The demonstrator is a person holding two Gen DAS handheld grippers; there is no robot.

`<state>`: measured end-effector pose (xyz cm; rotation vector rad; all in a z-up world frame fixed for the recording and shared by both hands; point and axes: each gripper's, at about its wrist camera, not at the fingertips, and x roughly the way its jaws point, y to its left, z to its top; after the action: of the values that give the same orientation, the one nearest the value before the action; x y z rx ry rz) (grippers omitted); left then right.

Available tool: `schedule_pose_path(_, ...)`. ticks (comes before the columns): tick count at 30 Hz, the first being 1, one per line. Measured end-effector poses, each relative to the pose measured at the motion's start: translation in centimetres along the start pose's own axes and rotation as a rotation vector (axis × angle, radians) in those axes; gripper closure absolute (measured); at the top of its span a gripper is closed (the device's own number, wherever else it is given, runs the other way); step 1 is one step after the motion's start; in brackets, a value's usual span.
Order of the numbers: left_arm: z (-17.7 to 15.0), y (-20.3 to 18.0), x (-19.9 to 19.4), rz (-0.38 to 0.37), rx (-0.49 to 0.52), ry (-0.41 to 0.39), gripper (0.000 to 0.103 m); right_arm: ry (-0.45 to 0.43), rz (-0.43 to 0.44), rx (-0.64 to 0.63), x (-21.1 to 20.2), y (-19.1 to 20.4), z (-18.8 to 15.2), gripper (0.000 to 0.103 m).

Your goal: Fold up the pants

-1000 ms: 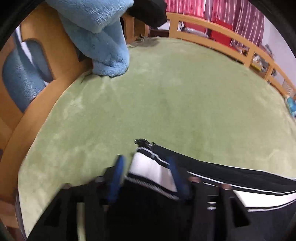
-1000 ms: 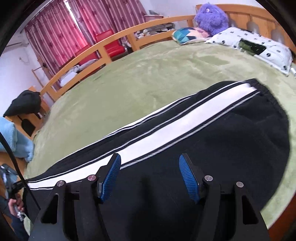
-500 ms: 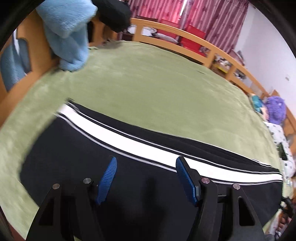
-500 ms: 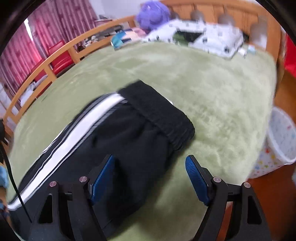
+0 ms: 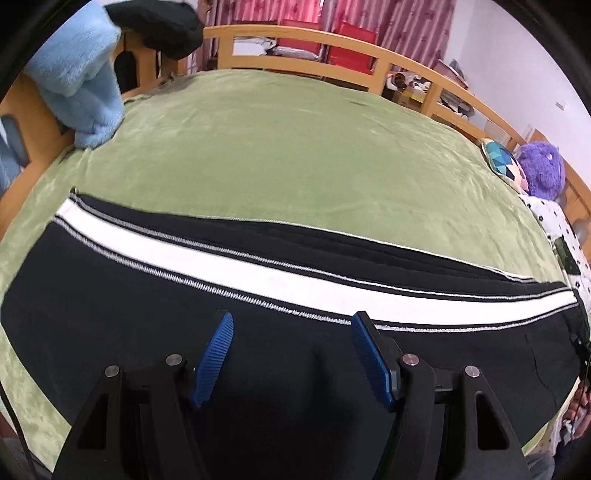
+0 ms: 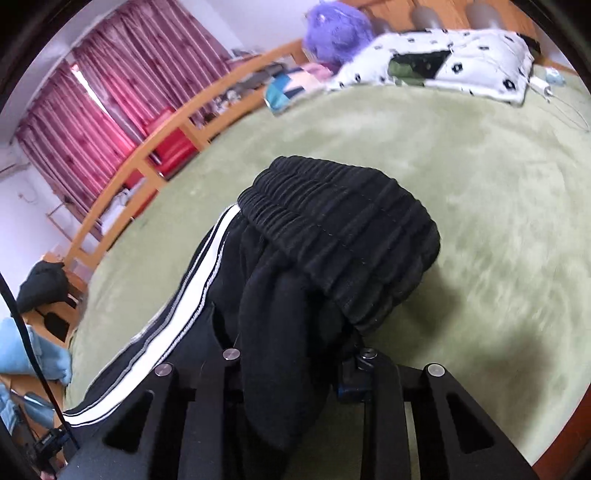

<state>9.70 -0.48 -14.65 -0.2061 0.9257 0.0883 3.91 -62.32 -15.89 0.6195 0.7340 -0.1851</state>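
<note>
You're clamping the right hand-held gripper (image 6: 295,373) on the pants (image 6: 332,236) waistband end, bunched just ahead of it, probably to fold it over. Your left hand-held gripper (image 5: 291,343) is hovering spread apart, empty, over the legs lying flat on the bed (image 5: 295,147).

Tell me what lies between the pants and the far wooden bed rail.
In the left wrist view, only bare green blanket lies between the pants and the far wooden bed rail; nothing sits on that stretch.
</note>
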Motion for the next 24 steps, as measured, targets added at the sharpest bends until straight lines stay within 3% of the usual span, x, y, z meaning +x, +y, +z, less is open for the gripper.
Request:
schedule_pose_path(2, 0.0, -0.2, -0.3, 0.004, 0.014, -0.009, 0.039, 0.038, -0.038, -0.028, 1.1, -0.1, 0.0, 0.073)
schedule_pose_path(5, 0.0, 0.0, -0.5, -0.001, 0.024, -0.010, 0.039, 0.144, -0.160, -0.094, 3.5, 0.4, -0.5, 0.055)
schedule_pose_path(7, 0.1, 0.5, -0.5, 0.005, 0.032, -0.010, 0.039, 0.171, -0.215, -0.126, 3.0, 0.4, -1.2, 0.050)
schedule_pose_path(10, 0.4, 2.1, -0.5, 0.025, 0.046, -0.019, 0.038, 0.118, -0.299, -0.186, 0.1, 2.0, -2.1, 0.049)
schedule_pose_path(13, 1.6, 4.1, -0.1, 0.049, 0.054, -0.012, 0.038, 0.004, -0.346, -0.289, -3.4, 6.2, -2.6, 0.048)
schedule_pose_path(15, 2.5, 5.2, 0.0, 0.050, 0.063, -0.011, 0.038, -0.028, -0.287, -0.411, -4.3, 11.2, -3.0, 0.048)
schedule_pose_path(19, 4.0, 8.6, -0.9, 0.082, 0.051, -0.036, 0.035, 0.013, -0.100, -0.598, -2.3, 20.7, -5.4, 0.044)
schedule_pose_path(24, 4.1, 13.4, -2.0, 0.075, -0.033, -0.068, 0.030, 0.163, 0.091, -0.702, 4.2, 30.6, -11.1, 0.044)
